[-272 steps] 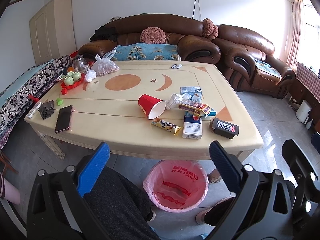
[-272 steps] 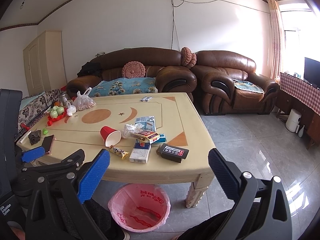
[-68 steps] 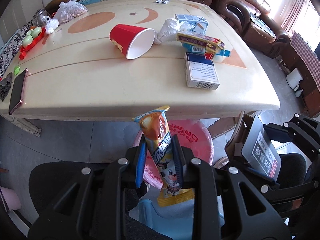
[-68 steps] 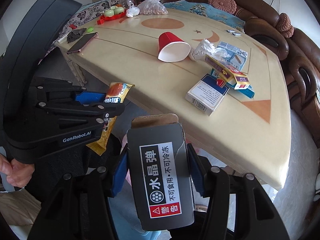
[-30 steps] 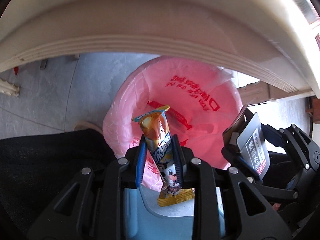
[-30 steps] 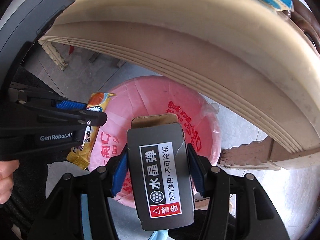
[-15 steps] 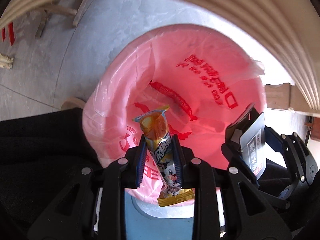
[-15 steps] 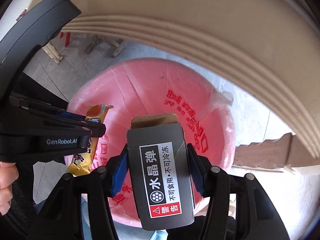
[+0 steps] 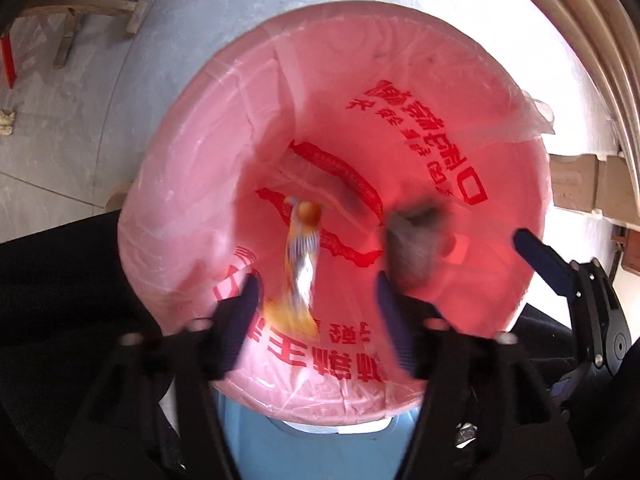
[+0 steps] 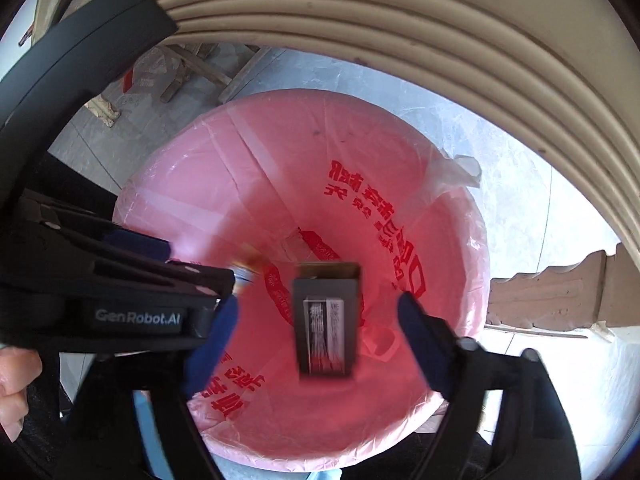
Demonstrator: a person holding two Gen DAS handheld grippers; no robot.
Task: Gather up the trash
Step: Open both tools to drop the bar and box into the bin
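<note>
Both grippers hang over the pink-lined trash bin [image 9: 500,128] [image 10: 400,168], pointing down into it. My left gripper [image 9: 316,300] is opening; the orange snack wrapper [image 9: 300,256] is blurred, free of the pads and dropping into the bag. My right gripper [image 10: 316,332] is opening too; the black cardboard box [image 10: 326,320] falls loose between its blue fingers [image 10: 416,336], touching neither. In the left wrist view the box [image 9: 416,244] is a grey blur inside the bin, and the right gripper's finger [image 9: 540,264] shows at the right. The left gripper [image 10: 132,288] crosses the right wrist view at the left.
The cream table edge [image 10: 360,32] arches over the bin, with a carved table leg [image 10: 560,296] to its right. Grey floor tiles [image 9: 80,100] surround the bin. A hand [image 10: 16,380] holds the left gripper. Dark trousers [image 9: 60,280] lie at the left.
Both grippers have opened over the bin. The snack wrapper has left the left jaws and the black box has left the right jaws; both are falling into the bag.
</note>
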